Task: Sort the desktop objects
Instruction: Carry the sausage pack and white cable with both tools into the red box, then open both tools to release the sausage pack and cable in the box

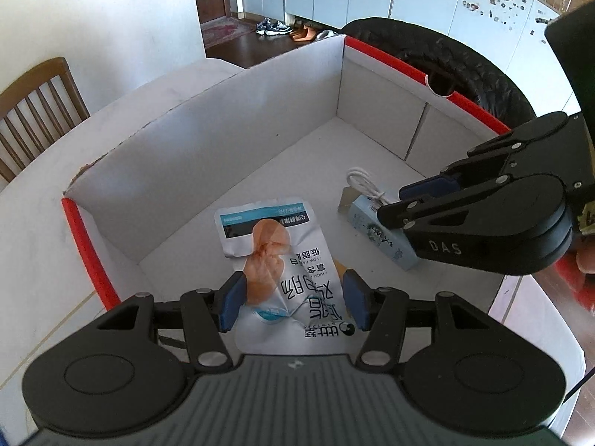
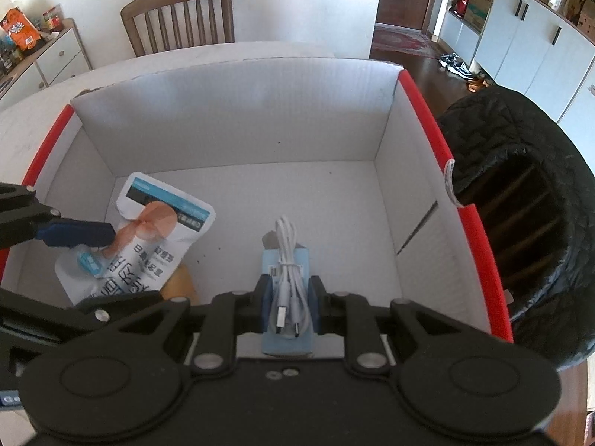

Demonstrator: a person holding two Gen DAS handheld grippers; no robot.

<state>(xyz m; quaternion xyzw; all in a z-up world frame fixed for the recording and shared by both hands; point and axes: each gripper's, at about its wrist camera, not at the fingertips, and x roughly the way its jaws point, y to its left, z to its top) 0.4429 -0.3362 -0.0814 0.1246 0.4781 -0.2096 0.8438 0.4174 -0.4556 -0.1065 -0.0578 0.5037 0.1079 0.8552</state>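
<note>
Holding both items over the open box, the two tools are at the drop-off stage of the sort.

Left wrist view: the left gripper [image 1: 292, 299] is clamped on the snack pouch [image 1: 277, 260], blue pads pressing its crumpled lower half from either side. The pouch hangs over the near part of the white cardboard box [image 1: 208, 137], inside its red-edged rim. At right, the right gripper [image 1: 390, 204] reaches in over the pale blue carton [image 1: 375, 232] with a coiled white cable [image 1: 362, 184] on it. The box floor beyond is bare apart from a few specks.

Right wrist view: the right gripper [image 2: 288, 306] is closed on the blue carton [image 2: 286, 271], pads against its two long sides; the white cable [image 2: 286, 256] lies bundled on top, between the pads. The carton sits over the near middle of the box; whether it rests on the floor cannot be told. At near left the pouch [image 2: 148, 245] is held by the left gripper [image 2: 93, 236].

Progress, as a judgement: both items are inside the box outline but not released; opening each tool and withdrawing remains. No other loose items to sort are visible.

Surroundings: a black quilted basket [image 2: 520, 200] stands just right of the box, a wooden chair [image 2: 178, 15] beyond the far table edge. The tools work close together; the box walls limit sideways withdrawal.
</note>
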